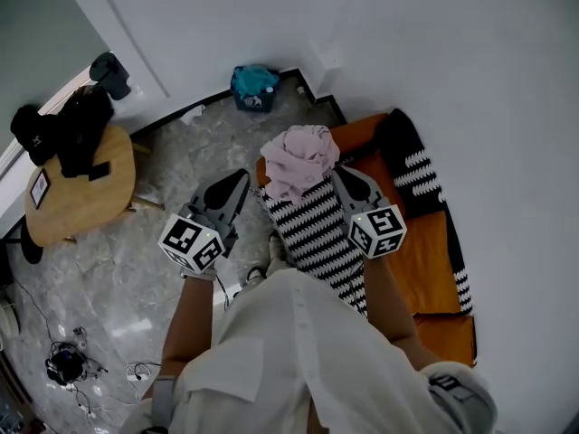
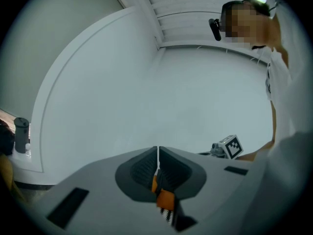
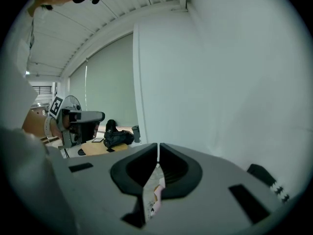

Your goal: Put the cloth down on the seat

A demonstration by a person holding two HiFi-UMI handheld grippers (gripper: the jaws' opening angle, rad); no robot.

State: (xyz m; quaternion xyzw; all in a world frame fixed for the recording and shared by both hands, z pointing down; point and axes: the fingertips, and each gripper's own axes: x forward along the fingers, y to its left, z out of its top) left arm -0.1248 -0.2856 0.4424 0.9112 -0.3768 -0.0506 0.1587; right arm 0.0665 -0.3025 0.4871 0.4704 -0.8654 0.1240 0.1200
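Note:
A crumpled pink cloth [image 1: 298, 156] lies on a black-and-white striped cover [image 1: 317, 233] at the near end of the orange seat [image 1: 434, 251]. My right gripper [image 1: 338, 174] hovers just right of the cloth, jaws shut with nothing between them; in the right gripper view [image 3: 157, 148] the tips meet and point at the white wall. A sliver of pink cloth [image 3: 159, 190] shows below the jaws. My left gripper [image 1: 241, 179] hangs left of the cloth over the floor, apart from it. In the left gripper view [image 2: 157, 151] its jaws are shut and hold nothing.
A round wooden table [image 1: 81, 197] with a black bag [image 1: 72, 125] stands at the left. A teal bag [image 1: 253, 84] sits by the wall. Cables [image 1: 68, 364] lie on the marble floor. A black striped cushion [image 1: 412, 165] rests on the seat against the wall.

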